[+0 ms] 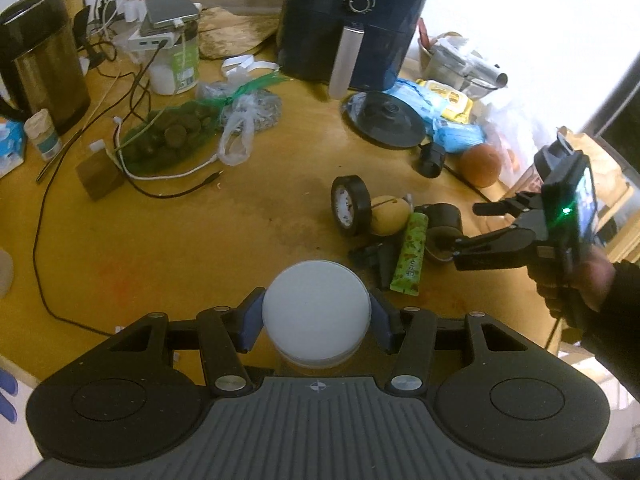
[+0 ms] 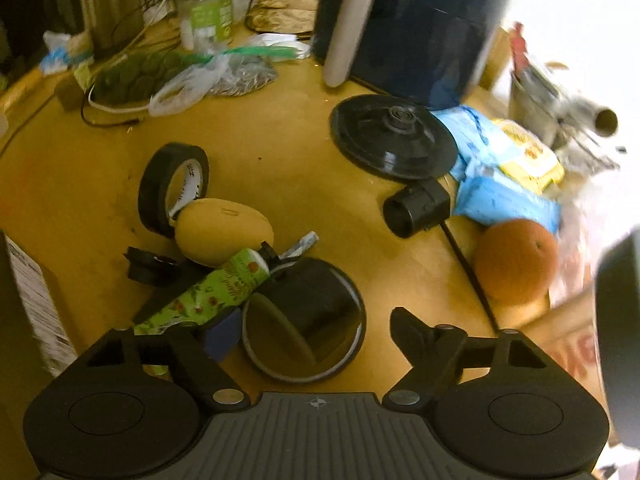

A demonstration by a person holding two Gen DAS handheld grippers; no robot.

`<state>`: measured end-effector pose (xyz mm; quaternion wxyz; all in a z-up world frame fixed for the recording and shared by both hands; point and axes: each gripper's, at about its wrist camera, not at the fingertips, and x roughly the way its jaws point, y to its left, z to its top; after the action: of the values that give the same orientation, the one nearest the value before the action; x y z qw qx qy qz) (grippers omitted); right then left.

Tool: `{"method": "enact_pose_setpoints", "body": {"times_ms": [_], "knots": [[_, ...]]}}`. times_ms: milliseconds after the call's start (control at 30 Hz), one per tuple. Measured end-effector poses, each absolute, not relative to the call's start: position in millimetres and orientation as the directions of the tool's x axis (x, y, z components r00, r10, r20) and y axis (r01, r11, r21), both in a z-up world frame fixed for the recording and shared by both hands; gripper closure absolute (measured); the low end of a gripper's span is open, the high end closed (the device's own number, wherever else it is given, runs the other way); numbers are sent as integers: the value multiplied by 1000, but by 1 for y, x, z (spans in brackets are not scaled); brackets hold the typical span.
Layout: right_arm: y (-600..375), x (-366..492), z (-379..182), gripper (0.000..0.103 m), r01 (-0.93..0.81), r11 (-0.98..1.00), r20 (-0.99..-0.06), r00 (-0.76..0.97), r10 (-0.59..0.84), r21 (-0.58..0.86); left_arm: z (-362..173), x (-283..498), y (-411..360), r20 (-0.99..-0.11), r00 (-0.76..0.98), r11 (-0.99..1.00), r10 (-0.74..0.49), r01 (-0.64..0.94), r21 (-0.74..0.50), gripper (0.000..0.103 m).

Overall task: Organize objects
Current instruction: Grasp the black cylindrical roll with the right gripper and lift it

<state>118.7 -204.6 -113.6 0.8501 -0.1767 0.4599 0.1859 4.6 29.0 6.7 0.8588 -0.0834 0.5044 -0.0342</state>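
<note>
**Two claws over a crowded desk**

From the left wrist: the left claw point(image 1: 316, 316) points steeply down, its blue pads pressed against both sides of a white round lid point(image 1: 316, 304) on a jar, so it is holding that jar just above the yellow wooden desk point(image 1: 180, 240). Off to the right a sleeved hand point(image 1: 576, 280) grips the right claw point(image 1: 468, 232), angled down at a small heap: a black tape roll point(image 1: 350, 204) on edge, a tan egg-shaped object point(image 1: 390, 216), a green printed tube point(image 1: 412, 256). Further back stand a dark air fryer point(image 1: 356, 20), a kettle base point(image 1: 384, 120), an orange point(image 1: 480, 164) and tangled cables.

From the right wrist: the right claw point(image 2: 310, 326) stands wide, gripping nothing. A dark round cup-like container point(image 2: 304, 320) lies on its side between the fingers, nearer the left one, with clear desk before the right finger. The green tube point(image 2: 216, 284) leans just beside the left finger. The picture is slightly blurred.
</note>
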Motion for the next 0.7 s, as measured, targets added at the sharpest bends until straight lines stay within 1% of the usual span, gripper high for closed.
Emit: {"method": "enact_pose_setpoints", "body": {"times_ms": [33,200,267,367,500,700], "knots": [[-203,120,-116,23,-495,857,-846,510,154,-143,7,3,29,-861,490,984,-139,-32,-177,50],[-196,129,-128,37,-587,791,-858,484,173,-172,9,-5,29,-861,494,982,-120,-69,-177,50],[-193,130,-133,40,-619,766,-866,467,180,-175,9,-8,29,-861,496,981,-115,-81,-178,50],[-192,126,-133,42,-638,744,-861,477,178,-199,10,-11,28,-859,500,979,-106,-97,-177,50],[-197,124,-129,52,-629,755,-862,474,181,-187,10,-15,27,-858,503,977,-103,-111,-183,50],[-203,113,-119,54,-603,779,-850,489,194,-170,10,-16,23,-853,511,976,-108,-109,-189,50]]}}
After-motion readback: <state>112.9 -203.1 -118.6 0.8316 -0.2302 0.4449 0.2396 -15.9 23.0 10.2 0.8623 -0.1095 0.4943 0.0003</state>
